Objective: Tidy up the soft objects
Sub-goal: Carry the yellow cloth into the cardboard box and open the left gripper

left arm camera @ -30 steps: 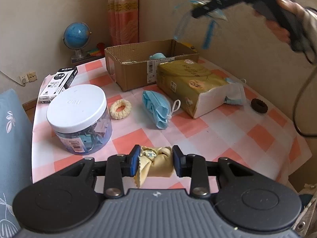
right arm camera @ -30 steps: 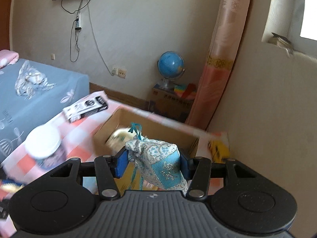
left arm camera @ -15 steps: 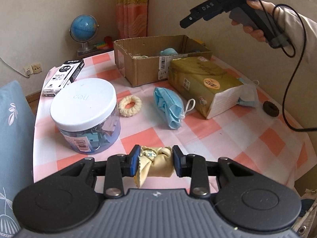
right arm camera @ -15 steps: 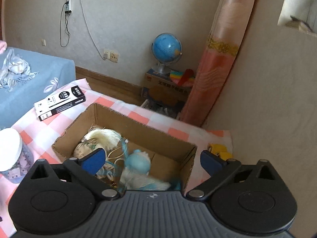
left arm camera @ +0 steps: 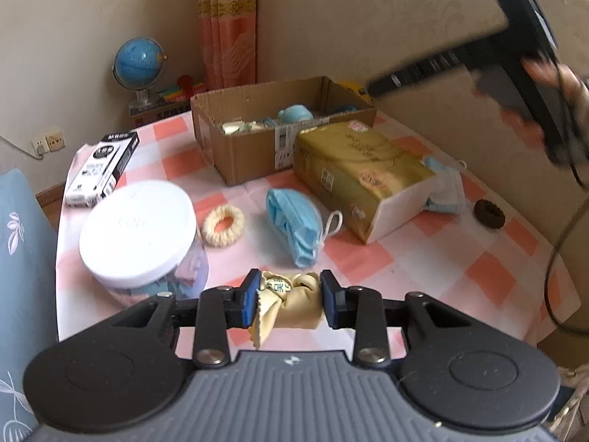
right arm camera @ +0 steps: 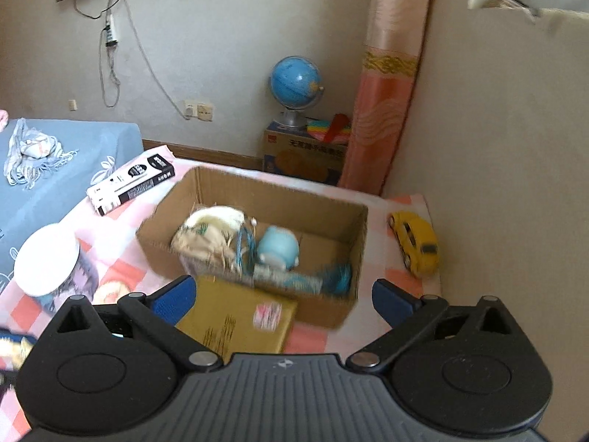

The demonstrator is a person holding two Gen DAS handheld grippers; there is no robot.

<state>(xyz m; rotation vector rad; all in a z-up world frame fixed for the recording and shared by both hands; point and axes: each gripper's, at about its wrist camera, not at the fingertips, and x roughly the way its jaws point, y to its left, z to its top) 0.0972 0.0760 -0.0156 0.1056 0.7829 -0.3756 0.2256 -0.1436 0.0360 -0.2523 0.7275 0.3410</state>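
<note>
Right claw (right arm camera: 282,296), now spread empty, has dropped its brocade pouch (right arm camera: 294,280) into the cardboard box (right arm camera: 257,199) ahead; left claw (left arm camera: 291,296) still clamps a beige pouch (left arm camera: 291,300), next to go.

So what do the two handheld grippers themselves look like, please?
Both the left gripper and the right gripper share one design: black linkage arms with silver pivot screws, blue finger pads, a ribbed grey body with a small logo. A black cable hangs from the right one.

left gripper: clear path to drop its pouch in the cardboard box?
Probably yes. The left gripper is shut on the tan pouch, and the cardboard box is open-topped ahead; the blue mask lies low between them, so it looks passable from above.
</note>
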